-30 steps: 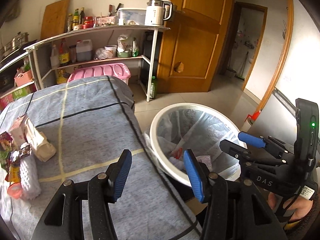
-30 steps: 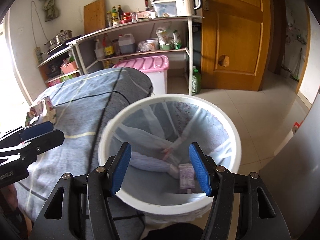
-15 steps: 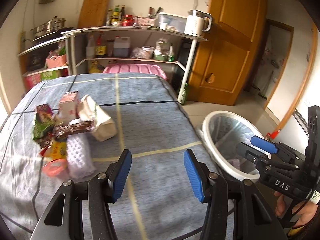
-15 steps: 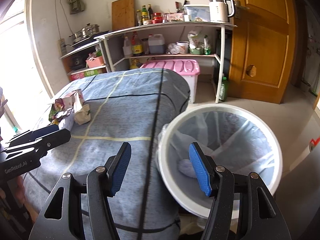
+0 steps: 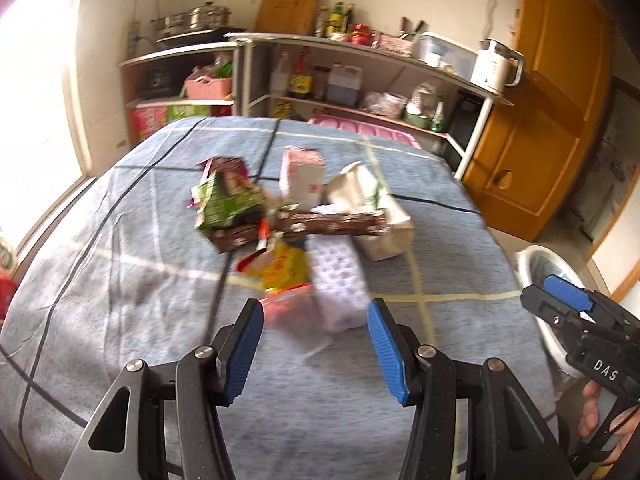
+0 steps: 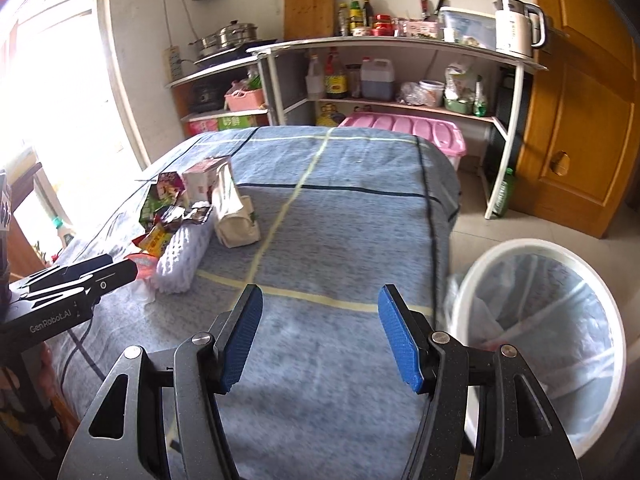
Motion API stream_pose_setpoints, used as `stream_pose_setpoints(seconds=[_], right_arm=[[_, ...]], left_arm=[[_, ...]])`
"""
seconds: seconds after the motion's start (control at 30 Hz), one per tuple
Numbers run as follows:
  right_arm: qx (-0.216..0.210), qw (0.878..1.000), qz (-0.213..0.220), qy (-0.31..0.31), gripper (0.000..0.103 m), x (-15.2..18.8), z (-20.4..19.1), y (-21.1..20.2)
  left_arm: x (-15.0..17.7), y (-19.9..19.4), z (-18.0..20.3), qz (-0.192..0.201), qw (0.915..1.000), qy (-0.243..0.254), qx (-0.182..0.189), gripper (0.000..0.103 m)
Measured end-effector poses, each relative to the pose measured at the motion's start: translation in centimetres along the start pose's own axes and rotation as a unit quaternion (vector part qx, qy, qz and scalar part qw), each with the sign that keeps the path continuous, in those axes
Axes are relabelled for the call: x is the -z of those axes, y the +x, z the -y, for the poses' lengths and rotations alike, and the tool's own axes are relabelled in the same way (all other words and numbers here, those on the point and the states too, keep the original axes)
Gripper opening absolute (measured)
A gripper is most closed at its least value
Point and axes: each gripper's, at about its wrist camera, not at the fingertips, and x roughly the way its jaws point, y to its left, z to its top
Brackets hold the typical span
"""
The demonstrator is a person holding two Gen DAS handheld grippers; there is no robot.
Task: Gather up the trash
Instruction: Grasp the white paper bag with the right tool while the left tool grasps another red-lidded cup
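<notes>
A pile of trash lies on the blue checked tablecloth (image 5: 120, 280): a green wrapper (image 5: 224, 200), a pink carton (image 5: 302, 178), a cream paper bag (image 5: 372, 208), a brown wrapper (image 5: 320, 226), a yellow wrapper (image 5: 284, 266) and a white foam sleeve (image 5: 340, 284). My left gripper (image 5: 315, 350) hangs open just short of the pile, nothing between its pads. My right gripper (image 6: 320, 340) is open and empty over bare cloth. The white lined bin (image 6: 532, 245) stands on the floor to its right. The right wrist view shows the pile (image 6: 180, 216) at left, behind the left gripper (image 6: 120, 266).
Shelves (image 6: 400, 44) with bottles, pots and a kettle (image 6: 516, 28) line the far wall. A pink storage box (image 6: 404, 128) sits behind the table. A wooden door (image 6: 580, 100) is at the right, a bright window at the left. The right gripper (image 5: 548, 294) shows at the left view's right edge.
Both grippers have swung left, away from over the bin to above the table. The trash pile now lies straight ahead of the left gripper. Both jaws kept the same width.
</notes>
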Motion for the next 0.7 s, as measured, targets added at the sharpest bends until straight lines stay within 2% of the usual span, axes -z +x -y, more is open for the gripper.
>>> stream_pose_setpoints(seconds=[0.17,0.3,0.47,0.7], right_arm=[[-0.03,0.999,-0.012,-0.022,0.061,-2.0,-1.9,2.3],[-0.043,0.998,-0.032,-0.033,0.061,-3.2,-3.1,5.2],[-0.062,0.996,-0.045,-0.047,0.061,-4.6,-4.4,8.0],[-0.084,0.994,-0.06,-0.044,0.061,-6.2,-5.4,11.0]], left_arm=[[0.2,1.0,-2.1,-0.013,0.9997,-0.017,-0.01,0.059],[0.4,2.3,-3.1,-0.031,0.9992,-0.027,-0.001,0.059],[0.3,3.5,-3.7,-0.043,0.9982,-0.038,0.016,0.063],[-0.2,4.8,-3.9,-0.052,0.9977,-0.043,0.007,0.063]])
